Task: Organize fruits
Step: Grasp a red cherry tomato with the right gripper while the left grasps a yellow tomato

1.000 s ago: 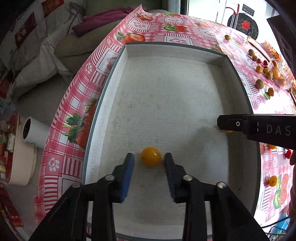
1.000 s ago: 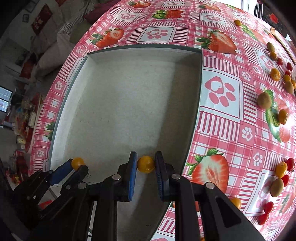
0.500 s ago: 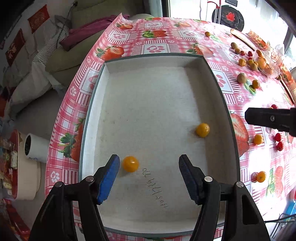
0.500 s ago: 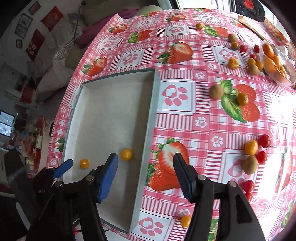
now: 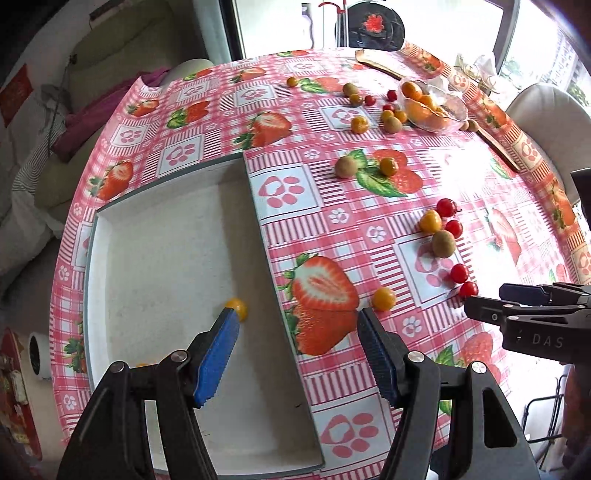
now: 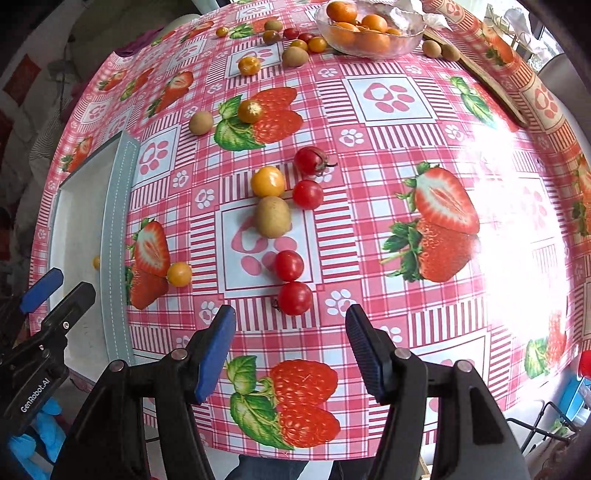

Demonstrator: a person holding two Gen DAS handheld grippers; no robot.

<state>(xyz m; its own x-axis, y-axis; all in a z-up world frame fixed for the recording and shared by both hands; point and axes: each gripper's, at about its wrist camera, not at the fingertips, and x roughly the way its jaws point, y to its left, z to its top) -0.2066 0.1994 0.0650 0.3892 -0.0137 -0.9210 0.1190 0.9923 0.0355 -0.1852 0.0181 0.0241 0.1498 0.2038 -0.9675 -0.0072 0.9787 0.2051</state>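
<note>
Now both grippers empty, fingers spread wide. Left gripper (image 5: 297, 350) hangs over tray (image 5: 258, 206) right wall; yellow fruit (image 5: 237, 308) lies inside tray near that wall. Right gripper (image 6: 291, 347) points at red tomato (image 6: 294, 297) on counter (image 6: 388, 155), likely next pick. Other fruits scattered loose; oranges kept in glass bowl (image 6: 369, 27).

Each gripper is black plastic: the left gripper (image 5: 297, 354) and the right gripper (image 6: 290, 350) carry ribbed blue pads (image 6: 216, 349) on angular arms joined by silver screws (image 5: 180, 356). White lettering "DAS" marks the right gripper's side, "GenRobot.AI" the left's. Below that lettering a blue glove (image 6: 35, 434) covers the left hand.
</note>
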